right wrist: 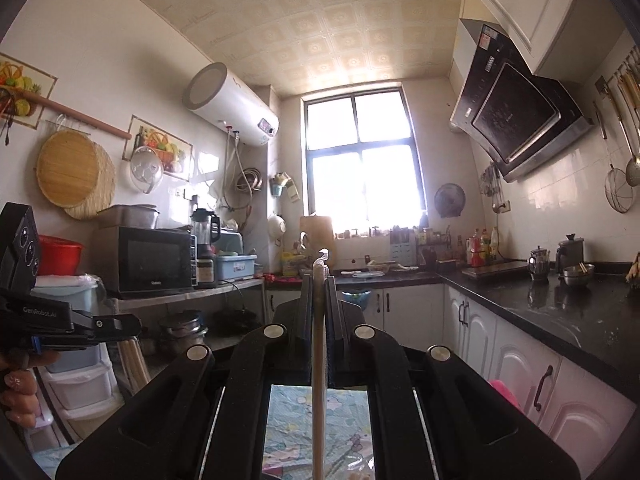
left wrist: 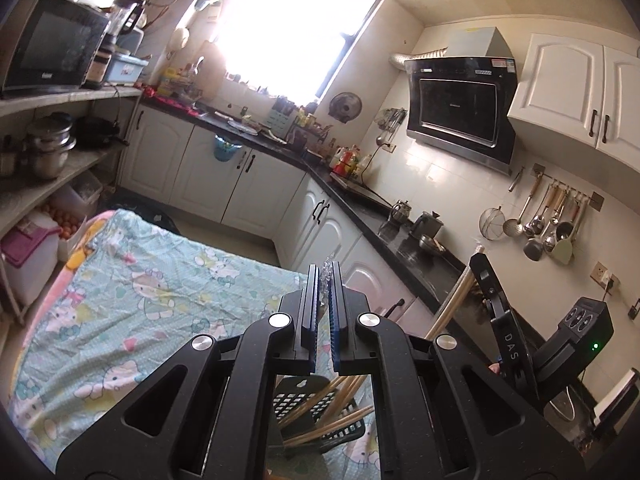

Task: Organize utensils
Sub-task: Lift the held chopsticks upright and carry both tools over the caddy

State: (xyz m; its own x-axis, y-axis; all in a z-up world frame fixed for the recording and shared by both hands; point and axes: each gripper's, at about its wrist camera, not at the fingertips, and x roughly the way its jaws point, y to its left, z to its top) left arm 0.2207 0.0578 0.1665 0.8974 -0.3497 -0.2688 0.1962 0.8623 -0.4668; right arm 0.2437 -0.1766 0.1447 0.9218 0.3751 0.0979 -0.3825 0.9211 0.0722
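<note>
The left gripper (left wrist: 325,280) has its jaws clenched on something thin and clear, hard to make out. The right gripper (right wrist: 319,280) grasps one pale chopstick (right wrist: 319,380), its lower end cut off. Below, a black basket (left wrist: 298,404) on the cloth-covered surface (left wrist: 160,280) holds several chopsticks (left wrist: 320,408), partly hidden and not countable.

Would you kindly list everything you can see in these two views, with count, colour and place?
Chopsticks: several, tan, in the basket.
Basket: one, black, on the tablecloth.
Tablecloth: one, teal cartoon print, covering the table.
Microwave: one, black, on the shelf.
Water heater: one, white, high on the wall.
Range hood: one, black, above the counter.
Hanging utensils: several, metal, on the wall rail.
Chopstick: one, pale, between the right gripper's pads.
Left gripper: black, shut on clear wrapping.
Right gripper: black, shut on the chopstick.
</note>
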